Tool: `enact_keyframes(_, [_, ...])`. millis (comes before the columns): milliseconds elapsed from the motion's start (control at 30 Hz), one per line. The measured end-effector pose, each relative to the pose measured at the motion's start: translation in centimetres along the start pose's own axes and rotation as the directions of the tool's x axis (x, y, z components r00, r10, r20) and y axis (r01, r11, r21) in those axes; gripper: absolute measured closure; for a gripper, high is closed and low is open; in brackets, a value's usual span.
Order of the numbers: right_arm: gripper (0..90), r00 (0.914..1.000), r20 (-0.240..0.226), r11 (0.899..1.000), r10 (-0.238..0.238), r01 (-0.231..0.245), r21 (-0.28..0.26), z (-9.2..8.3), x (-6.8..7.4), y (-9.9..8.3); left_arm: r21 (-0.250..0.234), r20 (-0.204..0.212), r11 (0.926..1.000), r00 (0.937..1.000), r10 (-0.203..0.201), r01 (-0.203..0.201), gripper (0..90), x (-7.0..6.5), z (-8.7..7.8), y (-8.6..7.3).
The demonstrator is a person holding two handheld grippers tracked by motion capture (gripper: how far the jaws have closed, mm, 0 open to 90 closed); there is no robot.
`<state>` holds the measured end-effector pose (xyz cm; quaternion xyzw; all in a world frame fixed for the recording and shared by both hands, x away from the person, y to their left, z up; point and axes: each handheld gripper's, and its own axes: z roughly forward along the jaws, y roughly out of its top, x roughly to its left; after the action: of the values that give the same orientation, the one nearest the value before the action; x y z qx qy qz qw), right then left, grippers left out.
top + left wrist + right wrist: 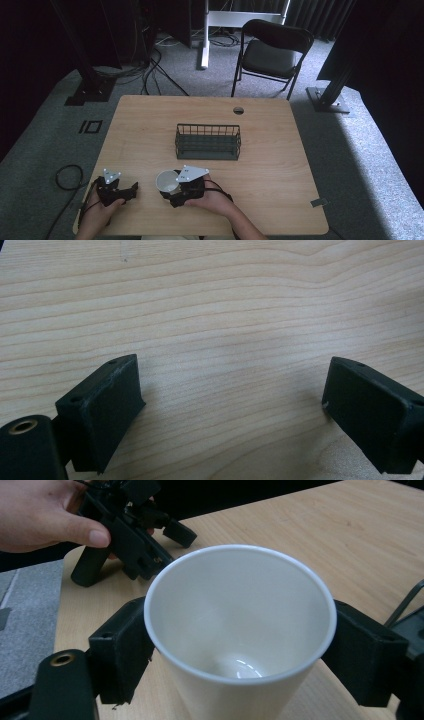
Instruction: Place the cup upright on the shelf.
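A white paper cup (167,181) stands upright near the table's front edge, empty inside (240,615). My right gripper (170,191) is shut on it, one black jaw pressed against each side of the cup just below its rim (239,647). To the cup's left, my left gripper (131,191) rests low over the wood with its jaws wide apart and nothing between them (230,405). In the right gripper view that left gripper (160,547) lies beyond the cup, held by a hand (45,515).
A dark wire basket (207,131) stands empty at the middle of the wooden table (145,125), behind the cup. A cable hole (238,110) sits near the far edge. A black folding chair (270,52) stands on the carpet beyond the table.
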<state>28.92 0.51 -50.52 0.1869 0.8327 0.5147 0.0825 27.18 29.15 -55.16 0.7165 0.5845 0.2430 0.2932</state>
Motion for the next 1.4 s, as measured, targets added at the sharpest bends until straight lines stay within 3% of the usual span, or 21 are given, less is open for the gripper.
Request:
enact_keyframes(433, [19.2,0.9996,0.015,1.0,-0.026,0.026,-0.015,-1.0,-0.1,1.2,0.0,0.0,1.0,1.0,0.0,0.0,9.4,0.0,0.0,0.0])
enact_keyframes(800, [19.2,0.9986,0.052,0.998,0.01,-0.007,-0.063,-2.6,-1.3,2.6,-0.002,0.0,1.0,1.0,-0.001,0.001,9.4,0.0,0.0,0.0])
enact_keyframes(1400, [19.2,0.9884,0.14,0.984,0.058,-0.033,-0.175,-5.9,-4.1,5.2,-0.001,0.0,1.0,1.0,0.0,0.0,9.4,0.0,0.0,0.0])
